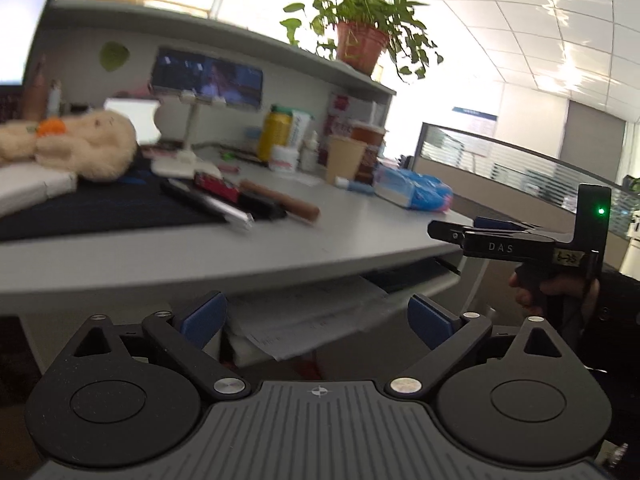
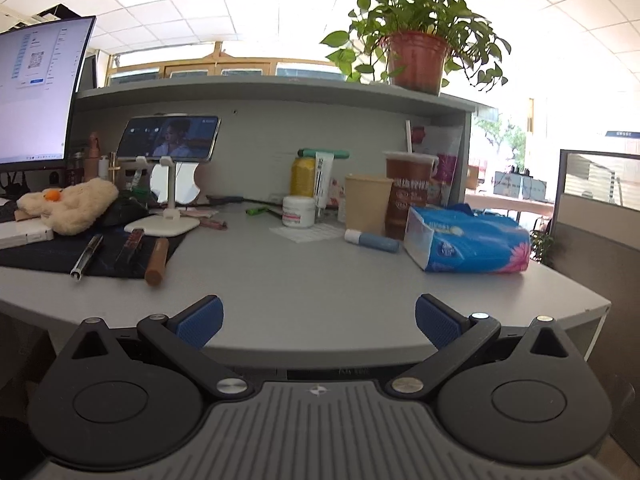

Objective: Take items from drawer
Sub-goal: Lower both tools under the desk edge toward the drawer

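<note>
While both of your claws hang in front of the surface, neither holds anything: the left claw stands wide with its blue pads well apart, and the right claw is spread just as wide. In the left view the right claw shows from the side near the surface's corner, and from that angle you cannot tell its gap.

Your target is the drawer, a shallow tray under the surface's front edge, and it looks pulled out. A stack of papers lies in it, some sheets sagging over the front, straight ahead of your left claw. What else the drawer holds is hidden from here.

Expect the papers to be light, floppy and slippery against each other; a pinch on one sheet will likely leave the rest behind. Taking hold at the overhanging edge, with both pads across the full thickness of the stack, seems the safest grip. From the right view only a dark slit shows under the surface, so trust the left camera for aiming
</note>
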{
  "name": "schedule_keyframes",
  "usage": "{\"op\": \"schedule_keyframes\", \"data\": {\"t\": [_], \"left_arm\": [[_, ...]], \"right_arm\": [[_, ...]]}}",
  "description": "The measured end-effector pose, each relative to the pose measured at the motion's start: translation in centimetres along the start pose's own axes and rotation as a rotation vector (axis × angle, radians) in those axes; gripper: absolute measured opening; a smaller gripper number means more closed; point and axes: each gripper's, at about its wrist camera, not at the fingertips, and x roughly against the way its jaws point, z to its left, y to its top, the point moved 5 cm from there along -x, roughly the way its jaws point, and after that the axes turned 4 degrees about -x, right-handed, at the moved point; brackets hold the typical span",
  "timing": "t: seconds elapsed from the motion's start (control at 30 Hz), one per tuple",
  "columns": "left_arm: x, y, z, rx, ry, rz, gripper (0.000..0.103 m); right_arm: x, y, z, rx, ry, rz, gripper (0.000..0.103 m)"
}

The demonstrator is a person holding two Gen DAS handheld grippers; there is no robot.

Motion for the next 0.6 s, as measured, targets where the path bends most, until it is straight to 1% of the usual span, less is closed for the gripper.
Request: {"op": "schedule_keyframes", "data": {"t": [0.1, 0.27, 0.6], "left_arm": [[-0.8, -1.0, 0.4, 0.06, -0.039, 0.051, 0.095], [-2.3, -2.5, 1.2, 0.165, -0.063, 0.119, 0.095], [-5.3, -4.9, 3.3, 0.406, -0.03, 0.171, 0.096]], "right_arm": [[0.3, -0.6, -0.2, 0.021, 0.029, 0.036, 0.103], [-0.6, -2.1, -1.4, -0.057, 0.038, 0.115, 0.103], [-2.5, -4.9, -3.8, -0.213, 0.055, 0.275, 0.103]]}}
